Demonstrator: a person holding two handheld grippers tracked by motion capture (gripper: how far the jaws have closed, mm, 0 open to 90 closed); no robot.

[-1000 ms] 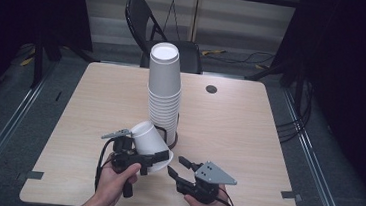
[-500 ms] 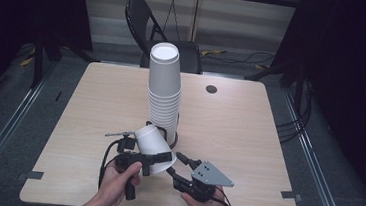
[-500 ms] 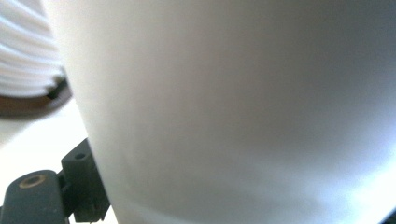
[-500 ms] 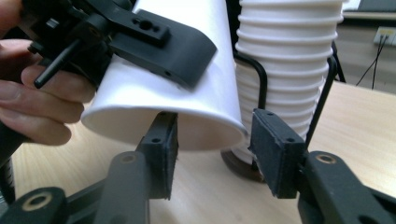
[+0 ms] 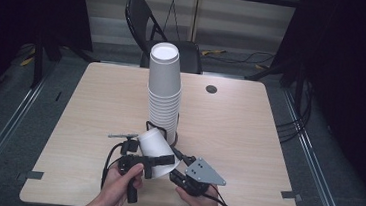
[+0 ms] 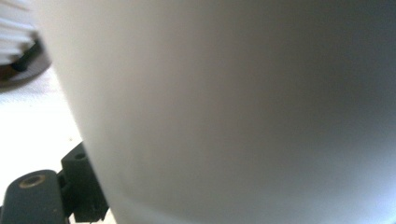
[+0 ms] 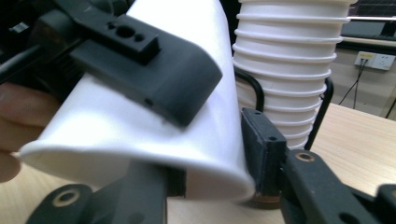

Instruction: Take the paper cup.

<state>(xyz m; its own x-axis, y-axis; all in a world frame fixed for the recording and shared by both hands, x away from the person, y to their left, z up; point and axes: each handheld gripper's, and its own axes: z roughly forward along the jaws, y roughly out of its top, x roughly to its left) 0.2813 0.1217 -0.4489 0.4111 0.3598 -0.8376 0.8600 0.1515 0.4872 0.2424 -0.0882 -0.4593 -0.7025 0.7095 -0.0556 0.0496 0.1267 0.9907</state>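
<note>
A white paper cup lies tilted over the table's near edge, its mouth turned toward my right hand. My left gripper is shut across the cup's body; one of its black fingers lies over the wall. My right gripper faces the cup's rim. Its jaws have just been closing with the rim's lower edge between them. The right pad sits at the wall and the left pad lies under the rim, with no squeeze showing. A tall stack of white cups stands just behind.
The stack stands in a black wire holder mid-table on the light wooden table. A small dark round disc lies at the back right. A black folding chair stands beyond the far edge.
The cup in the left gripper has tipped over so its mouth faces the right gripper. The right gripper has come up to the rim and its jaws have narrowed around it.
</note>
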